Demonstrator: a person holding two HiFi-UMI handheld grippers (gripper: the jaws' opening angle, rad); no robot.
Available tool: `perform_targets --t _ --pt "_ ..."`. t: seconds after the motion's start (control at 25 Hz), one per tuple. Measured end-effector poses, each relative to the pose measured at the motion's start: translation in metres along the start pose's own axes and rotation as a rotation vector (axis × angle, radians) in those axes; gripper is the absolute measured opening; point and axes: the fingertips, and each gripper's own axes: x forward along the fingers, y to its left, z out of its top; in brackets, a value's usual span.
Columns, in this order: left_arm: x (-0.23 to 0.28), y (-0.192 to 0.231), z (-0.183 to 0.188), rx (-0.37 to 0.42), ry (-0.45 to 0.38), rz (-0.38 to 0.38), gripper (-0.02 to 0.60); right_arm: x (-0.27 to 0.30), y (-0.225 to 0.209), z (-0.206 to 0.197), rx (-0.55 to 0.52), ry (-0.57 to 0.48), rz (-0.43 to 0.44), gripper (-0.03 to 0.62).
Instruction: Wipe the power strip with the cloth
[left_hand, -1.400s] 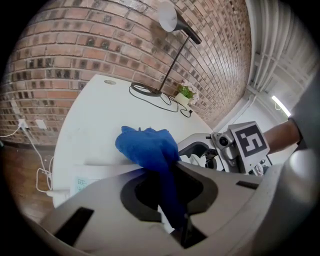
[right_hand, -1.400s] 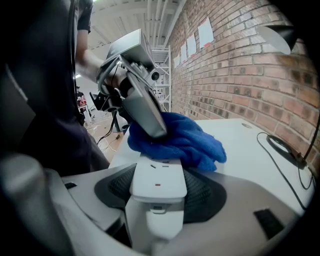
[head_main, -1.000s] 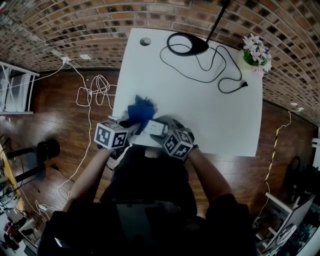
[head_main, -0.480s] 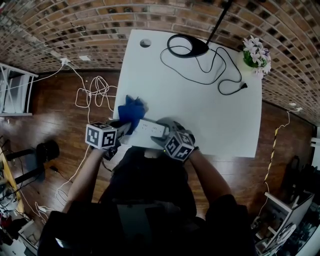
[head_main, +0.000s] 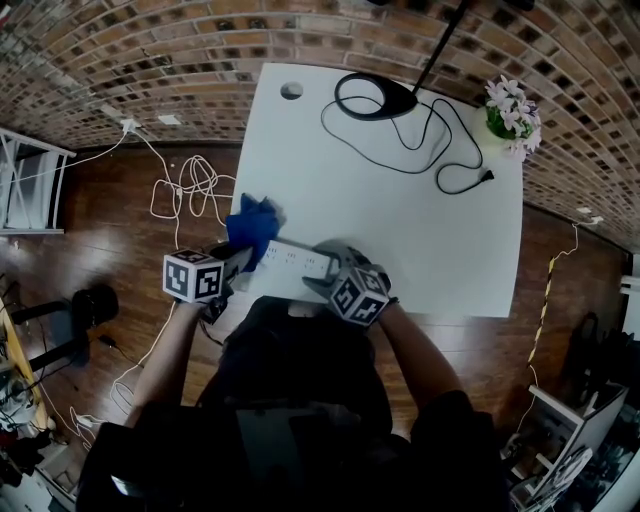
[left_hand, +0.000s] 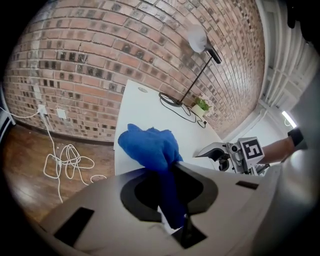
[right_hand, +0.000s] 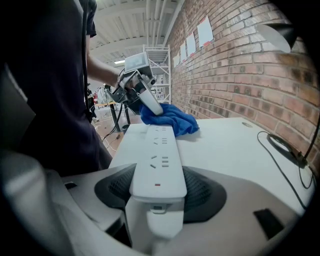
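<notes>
Down at centre-left of the head view, the left gripper (head_main: 240, 260) pinches the blue cloth (head_main: 252, 226), jaws nearly together, at the left end of the power strip (head_main: 293, 262). The right gripper (head_main: 322, 277), jaws spread, clamps the strip's right end on the table (head_main: 400, 230).

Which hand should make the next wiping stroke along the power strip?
Left. The left gripper is shut on the cloth at one end of the strip; the right gripper clamps the other end, steadying it.
</notes>
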Motion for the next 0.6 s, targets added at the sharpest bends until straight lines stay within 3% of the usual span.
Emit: perform_targets --t 0.24,0.6 --pt "-0.01 0.013 0.001 0.006 -0.023 0.037 0.054 0.001 0.0 0.001 0.001 0.0 0.001 0.275" --pt "-0.026 0.032 0.01 -0.063 -0.083 0.045 0.051 0.0 -0.001 -0.001 0.011 0.007 0.004 0.275"
